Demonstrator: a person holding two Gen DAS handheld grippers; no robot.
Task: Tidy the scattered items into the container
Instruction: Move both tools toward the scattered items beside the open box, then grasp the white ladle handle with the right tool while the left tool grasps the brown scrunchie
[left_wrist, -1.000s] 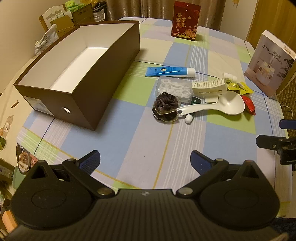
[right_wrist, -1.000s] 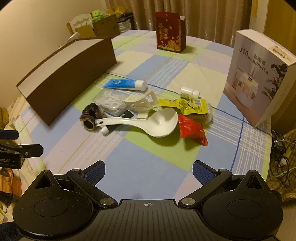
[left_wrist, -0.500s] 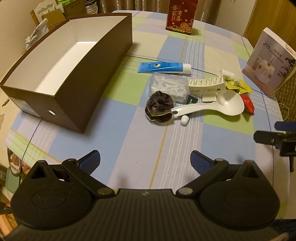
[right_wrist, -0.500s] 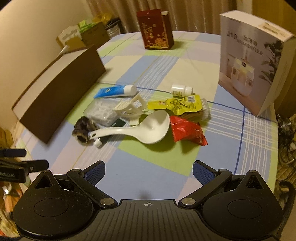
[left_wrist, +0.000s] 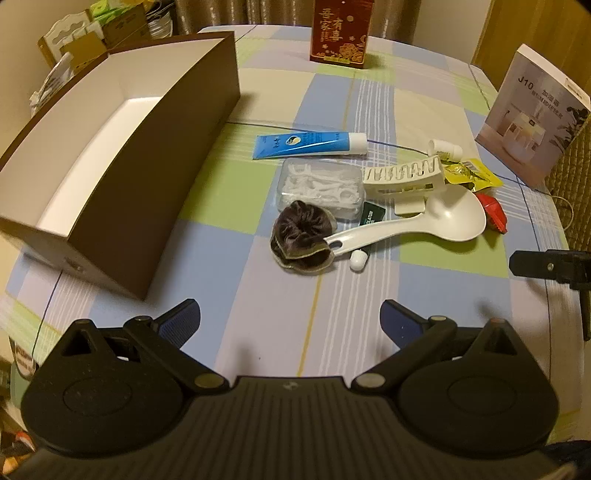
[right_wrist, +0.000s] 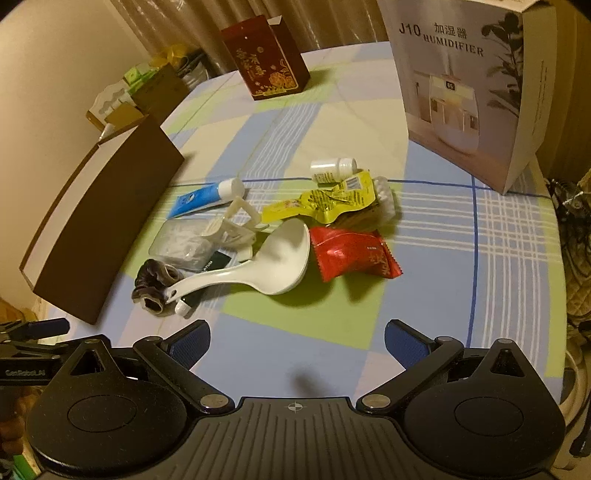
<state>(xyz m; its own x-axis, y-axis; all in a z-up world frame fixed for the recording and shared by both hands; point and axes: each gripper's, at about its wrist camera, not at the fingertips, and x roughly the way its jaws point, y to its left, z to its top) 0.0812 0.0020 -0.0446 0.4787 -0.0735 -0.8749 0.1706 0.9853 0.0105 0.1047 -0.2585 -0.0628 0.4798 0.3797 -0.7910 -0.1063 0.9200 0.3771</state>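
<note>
Both tongs hang spread wide and hold nothing above the near edge of the checked surface (left_wrist: 229, 266). Ahead of the left tongs (left_wrist: 290, 319) lies the dark scrunchie (left_wrist: 301, 236), touched by the handle of the white spoon (left_wrist: 417, 223). Ahead of the right tongs (right_wrist: 297, 338) the spoon's bowl (right_wrist: 284, 258) lies just beside the red packet (right_wrist: 351, 253). Behind these sit the floss-pick box (left_wrist: 319, 186), the cream hair clip (left_wrist: 404, 177), the yellow packet (right_wrist: 325, 201) and, farther, the blue tube (left_wrist: 306, 144) and small white bottle (right_wrist: 332, 170). The brown container (left_wrist: 122, 162) stands open to the left, well apart from the heap. Farthest stand the red box (left_wrist: 340, 33) and humidifier box (right_wrist: 469, 85).
</note>
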